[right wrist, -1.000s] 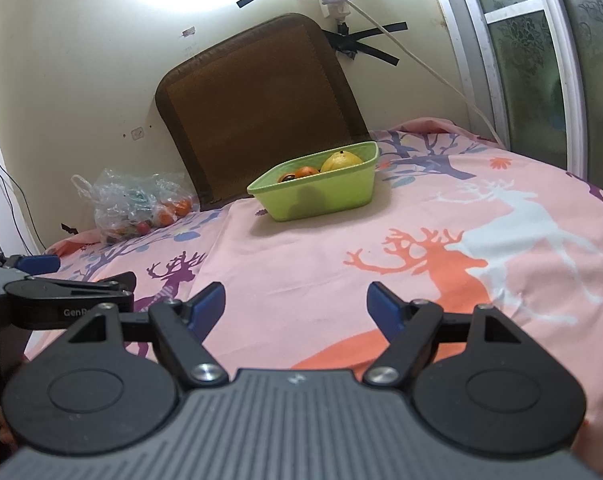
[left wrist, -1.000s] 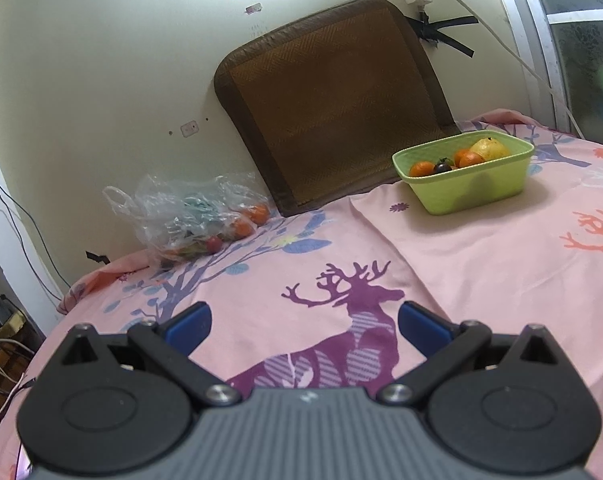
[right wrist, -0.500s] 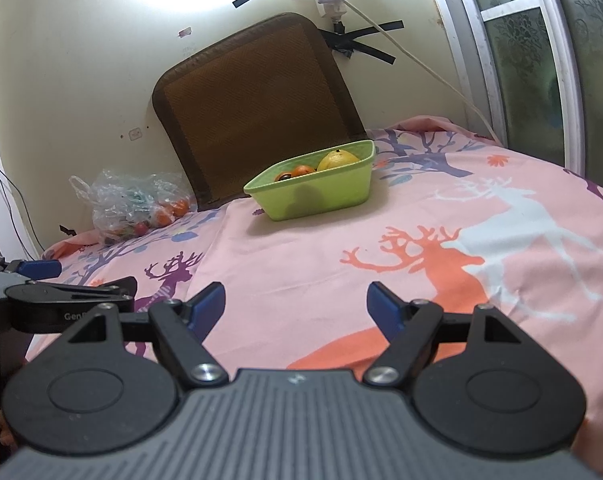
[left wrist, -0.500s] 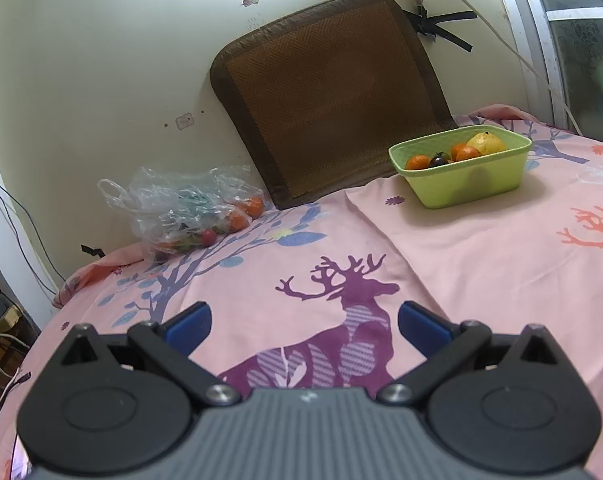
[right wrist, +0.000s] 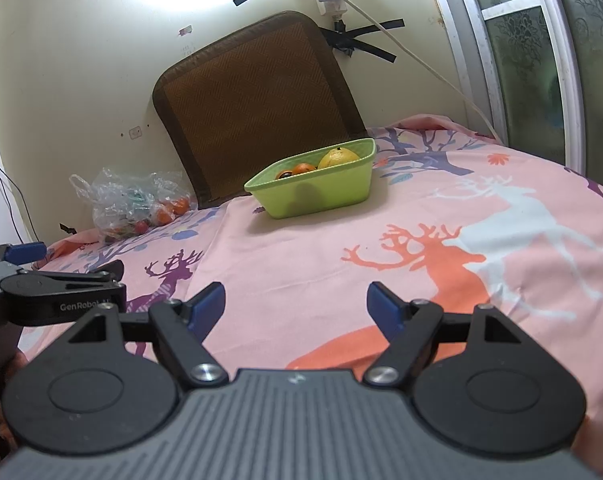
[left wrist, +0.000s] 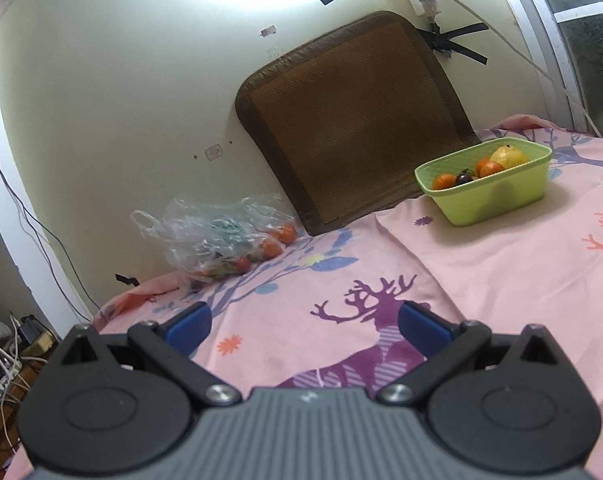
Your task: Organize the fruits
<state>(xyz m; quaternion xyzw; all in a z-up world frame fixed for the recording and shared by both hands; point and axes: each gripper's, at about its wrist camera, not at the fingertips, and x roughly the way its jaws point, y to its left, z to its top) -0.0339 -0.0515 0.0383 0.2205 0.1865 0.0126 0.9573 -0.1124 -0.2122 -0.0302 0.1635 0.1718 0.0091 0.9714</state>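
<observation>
Both grippers hang spread and empty over the pink bedsheet.
The left gripper and right gripper have bare sheet ahead; the bowl and fruit bag sit near the wall.

Pale wall, frosted window (pink deer bedsheet)

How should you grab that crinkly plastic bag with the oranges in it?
Probably by the loose handle loop at the left end of the plastic bag. It sticks up free of the fruit, so the open left gripper could come from the front left and pinch it without squashing the oranges inside.
</observation>
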